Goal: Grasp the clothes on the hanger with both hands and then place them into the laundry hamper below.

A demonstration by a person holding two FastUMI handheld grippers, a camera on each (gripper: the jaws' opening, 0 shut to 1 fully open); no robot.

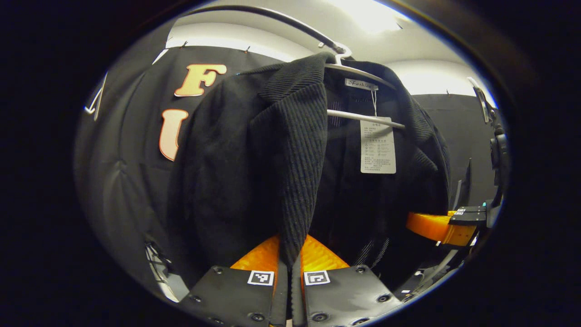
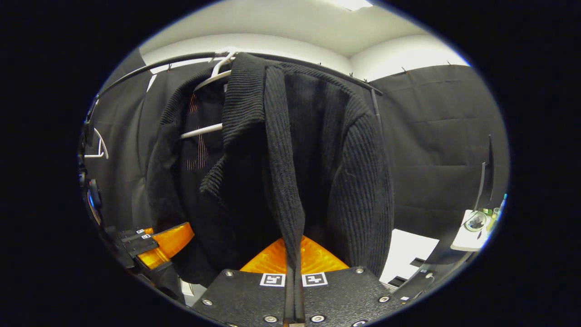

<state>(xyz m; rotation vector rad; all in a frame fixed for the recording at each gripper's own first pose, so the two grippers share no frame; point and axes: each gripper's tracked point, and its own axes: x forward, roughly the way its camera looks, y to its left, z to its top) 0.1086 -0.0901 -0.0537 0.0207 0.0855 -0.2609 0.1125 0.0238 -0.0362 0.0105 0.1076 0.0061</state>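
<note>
the black knit cardigan [image 1: 254, 150] hangs on a white hanger [image 1: 363, 72] from the rail. the left gripper [image 1: 289, 256] is closed on the cardigan's left front edge, low below the hanger. the right gripper [image 2: 294, 254] is likewise pinched tight on the right front edge [image 2: 283, 181].

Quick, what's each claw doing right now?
Left claw: closed on the cardigan's front edge.
Right claw: closed on the cardigan's other front edge.

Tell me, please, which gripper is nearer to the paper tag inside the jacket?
Left, probably. The left gripper pinches the jacket front edge just below and beside the paper tag. The right gripper pinches the other front edge, across the opening.
</note>
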